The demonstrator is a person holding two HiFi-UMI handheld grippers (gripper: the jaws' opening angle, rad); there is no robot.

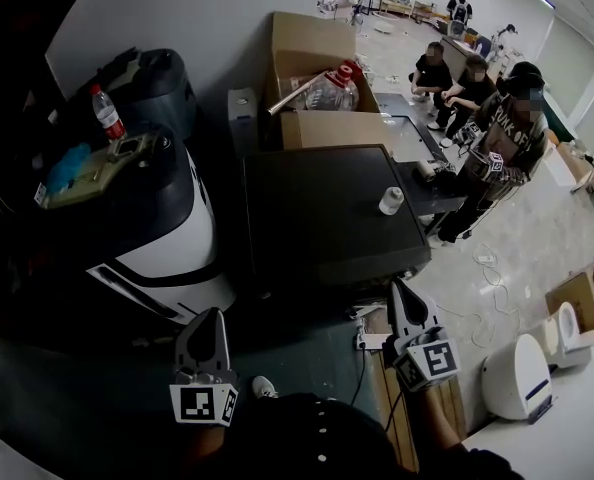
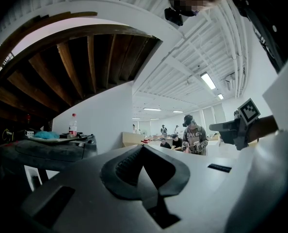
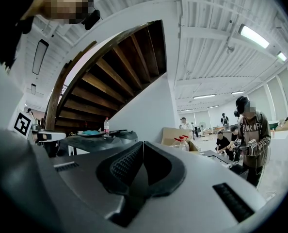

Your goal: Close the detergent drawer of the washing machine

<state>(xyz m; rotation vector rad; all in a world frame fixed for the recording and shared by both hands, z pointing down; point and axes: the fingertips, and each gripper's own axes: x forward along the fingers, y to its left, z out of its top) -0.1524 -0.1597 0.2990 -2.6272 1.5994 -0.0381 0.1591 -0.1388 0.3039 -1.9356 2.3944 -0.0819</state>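
The left tool (image 1: 211, 316) at seven o'clock and the right tool (image 1: 398, 288) at five were held fully closed, nothing gripped; the washing machine (image 1: 167, 253) was seen at nine.

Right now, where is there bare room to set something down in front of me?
The black flat top is mostly bare, between the cardboard box behind it and a small white jar near its right edge. The machine lid on the left is crowded: bottle, blue cloth, board.

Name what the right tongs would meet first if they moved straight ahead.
Probably the black table, its near edge just ahead of the right tongs; height is unclear, so they might pass over.
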